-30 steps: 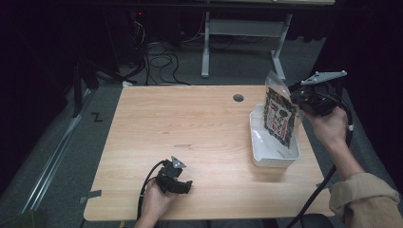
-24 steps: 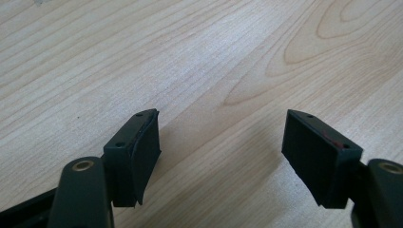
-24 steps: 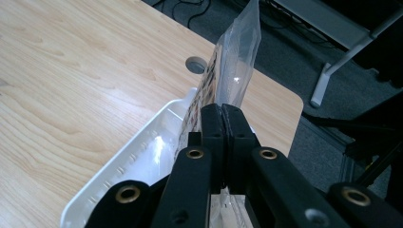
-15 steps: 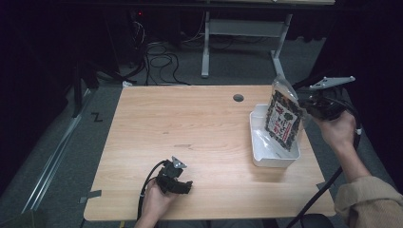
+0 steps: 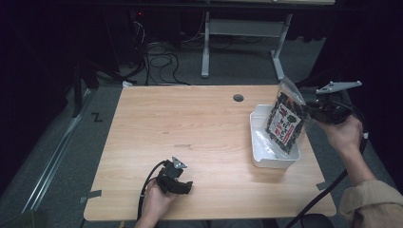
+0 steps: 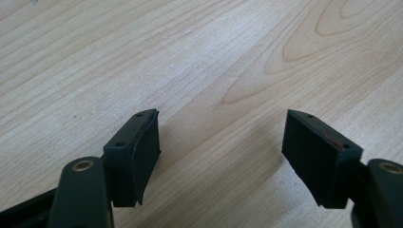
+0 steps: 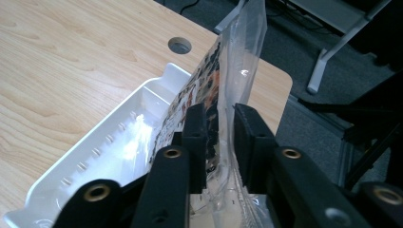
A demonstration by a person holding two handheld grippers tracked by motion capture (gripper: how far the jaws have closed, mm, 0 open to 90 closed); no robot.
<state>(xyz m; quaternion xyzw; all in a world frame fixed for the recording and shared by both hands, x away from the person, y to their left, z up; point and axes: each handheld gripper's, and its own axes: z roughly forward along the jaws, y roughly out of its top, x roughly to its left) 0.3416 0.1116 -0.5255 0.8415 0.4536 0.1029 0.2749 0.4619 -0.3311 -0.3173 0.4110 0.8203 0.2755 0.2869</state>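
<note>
Right tongs (image 7: 218,137) just opening, snack bag (image 5: 286,121) between, bag's base hidden in tray (image 5: 259,159), left tongs (image 6: 221,152) wide, empty

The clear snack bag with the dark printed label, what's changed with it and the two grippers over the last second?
The right gripper carried the clear snack bag with the dark printed label slightly rightward and down, its base now in the white plastic tray. Its jaws have just been opening, the bag's edge between them with a gap on one side. The left gripper stayed put, open on the wooden table.
</note>
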